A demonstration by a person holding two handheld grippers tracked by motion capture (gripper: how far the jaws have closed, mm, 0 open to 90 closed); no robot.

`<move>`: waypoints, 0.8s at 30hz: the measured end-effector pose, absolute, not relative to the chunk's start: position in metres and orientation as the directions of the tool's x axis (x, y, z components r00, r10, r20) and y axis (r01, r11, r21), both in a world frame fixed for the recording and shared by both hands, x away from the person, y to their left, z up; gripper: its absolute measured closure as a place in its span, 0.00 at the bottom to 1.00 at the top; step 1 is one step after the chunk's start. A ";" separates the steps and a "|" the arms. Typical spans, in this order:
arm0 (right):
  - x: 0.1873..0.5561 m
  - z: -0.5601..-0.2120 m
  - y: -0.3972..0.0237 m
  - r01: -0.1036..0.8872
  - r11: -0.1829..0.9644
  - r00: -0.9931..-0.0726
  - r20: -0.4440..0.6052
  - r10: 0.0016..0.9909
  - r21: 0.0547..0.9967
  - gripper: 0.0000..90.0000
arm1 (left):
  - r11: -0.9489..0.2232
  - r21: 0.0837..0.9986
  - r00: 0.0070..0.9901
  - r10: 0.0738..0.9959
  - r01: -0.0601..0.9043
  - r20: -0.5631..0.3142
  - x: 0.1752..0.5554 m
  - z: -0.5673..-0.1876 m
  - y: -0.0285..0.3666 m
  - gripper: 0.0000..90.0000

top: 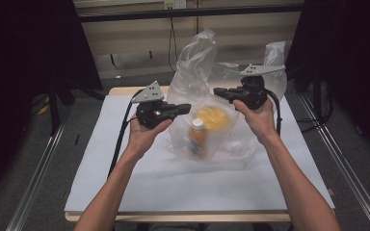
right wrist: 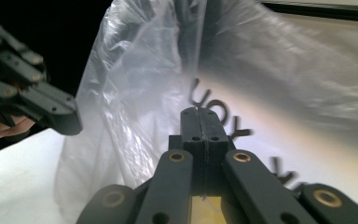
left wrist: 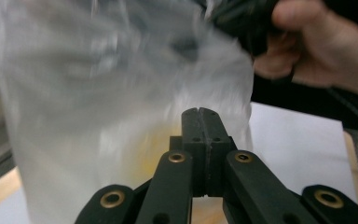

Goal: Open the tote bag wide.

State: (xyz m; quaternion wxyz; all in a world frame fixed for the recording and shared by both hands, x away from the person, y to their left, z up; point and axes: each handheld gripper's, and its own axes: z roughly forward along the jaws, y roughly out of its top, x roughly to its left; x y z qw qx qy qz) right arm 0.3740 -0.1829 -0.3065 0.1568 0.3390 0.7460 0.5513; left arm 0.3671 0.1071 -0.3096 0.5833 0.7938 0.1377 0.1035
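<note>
Clear crinkled plastic bag (top: 207, 96) stands raised off the white table sheet (top: 139, 178), holding a bottle and something yellow; my left gripper (top: 183, 108) and right gripper (top: 220, 91) pinch its sides, jaws clenched, probably keeping it upright.

Dark printed letters stand on the clear plastic bag (right wrist: 261, 93) in the right gripper view, running down its far side just beyond the closed jaws. The letters "UOY" (right wrist: 214, 114) can be made out there, seen through the film and apparently reversed, so they may spell "YOU" from the other side. Farther right and lower, parts of more dark letters (right wrist: 284, 175) show beside the jaw arm, too cut off to read. In the high view, the small bottle (top: 197, 137) inside the bag carries an orange label, but it is blurred and nothing on it can be read.
</note>
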 end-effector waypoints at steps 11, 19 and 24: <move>0.358 -0.325 -0.143 0.307 0.133 -0.774 0.166 0.612 0.942 1.00 | -0.198 0.977 0.953 0.302 0.081 -0.018 0.354 -0.301 0.107 1.00; 0.353 -0.340 -0.129 0.315 0.110 -0.775 0.188 0.604 0.943 1.00 | -0.152 0.987 0.955 0.296 0.060 -0.013 0.353 -0.287 0.107 1.00; 0.350 -0.346 -0.123 0.312 0.139 -0.781 0.170 0.601 0.940 1.00 | -0.147 0.985 0.917 0.399 0.088 -0.022 0.367 -0.283 0.104 1.00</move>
